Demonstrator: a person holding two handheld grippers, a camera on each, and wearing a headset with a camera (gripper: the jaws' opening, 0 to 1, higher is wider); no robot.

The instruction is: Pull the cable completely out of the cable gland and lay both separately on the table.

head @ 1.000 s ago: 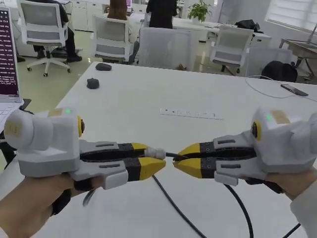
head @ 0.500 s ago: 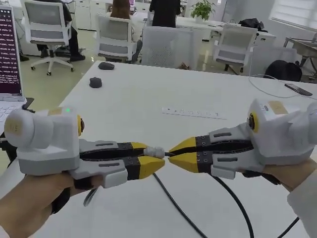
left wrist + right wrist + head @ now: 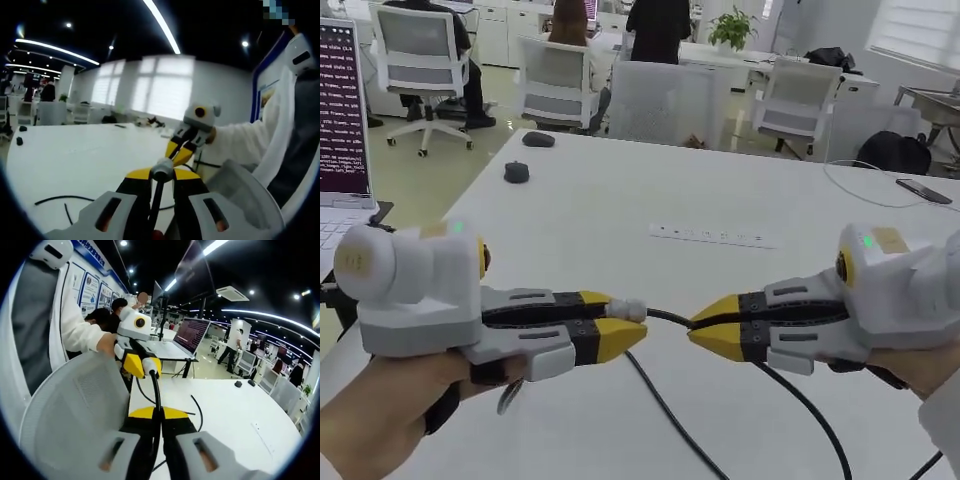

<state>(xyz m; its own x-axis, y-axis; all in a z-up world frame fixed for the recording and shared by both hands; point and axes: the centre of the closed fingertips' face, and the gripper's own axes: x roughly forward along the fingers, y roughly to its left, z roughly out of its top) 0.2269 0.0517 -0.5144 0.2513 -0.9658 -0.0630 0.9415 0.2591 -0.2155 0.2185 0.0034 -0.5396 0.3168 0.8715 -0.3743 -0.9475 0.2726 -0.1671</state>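
The right gripper (image 3: 156, 413) is pinching the black cable (image 3: 156, 390). The left gripper (image 3: 142, 367) is holding the cable gland (image 3: 150, 364) ahead

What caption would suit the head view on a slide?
Left gripper holds the cable gland; right gripper grips the black cable beside it, above a white table.

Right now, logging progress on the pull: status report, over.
Left claw shut on cable gland. Right claw shut on cable, just off the gland. Cable not yet out. Power strip farther back, apart from both.
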